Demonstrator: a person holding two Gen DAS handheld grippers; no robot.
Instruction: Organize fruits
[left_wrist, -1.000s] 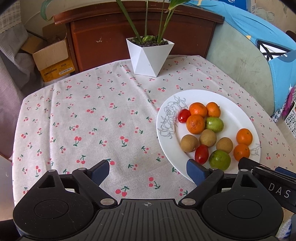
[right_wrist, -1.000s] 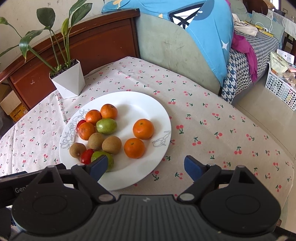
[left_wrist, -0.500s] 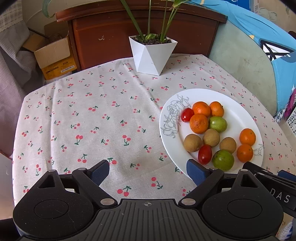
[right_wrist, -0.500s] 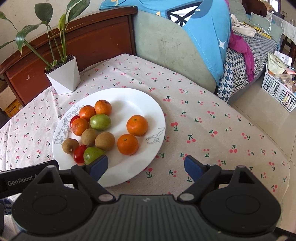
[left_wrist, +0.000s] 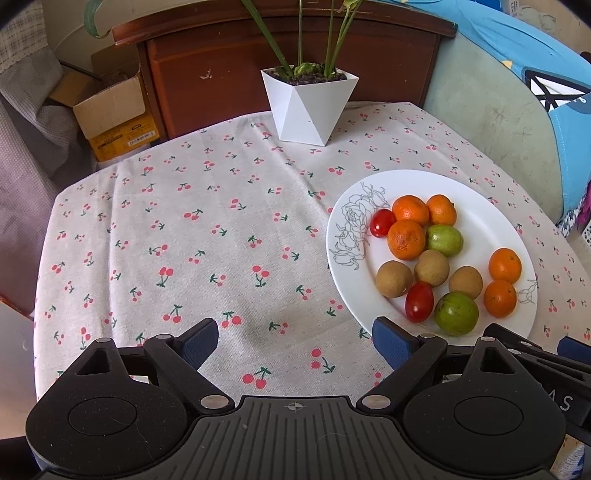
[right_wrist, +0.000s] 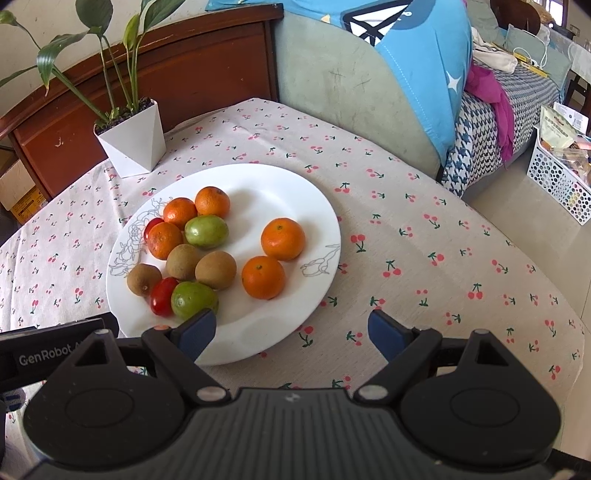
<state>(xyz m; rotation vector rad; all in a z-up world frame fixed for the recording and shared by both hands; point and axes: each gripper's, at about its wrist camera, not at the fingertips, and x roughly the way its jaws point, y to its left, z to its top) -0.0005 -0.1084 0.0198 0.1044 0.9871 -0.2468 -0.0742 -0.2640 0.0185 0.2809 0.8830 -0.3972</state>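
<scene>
Fruits (right_wrist: 282, 238) crowd white plate (right_wrist: 295, 192); both grippers gape empty above tablecloth (left_wrist: 184, 240)

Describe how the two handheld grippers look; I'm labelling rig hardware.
The left gripper and the right gripper match: matte black plastic bodies with ribbed centres, round side discs, silver pivot pins, angled black arms and blue rubber pads. White "GenRobot" lettering marks the left gripper's side. No hands, sleeves or cables show.
</scene>
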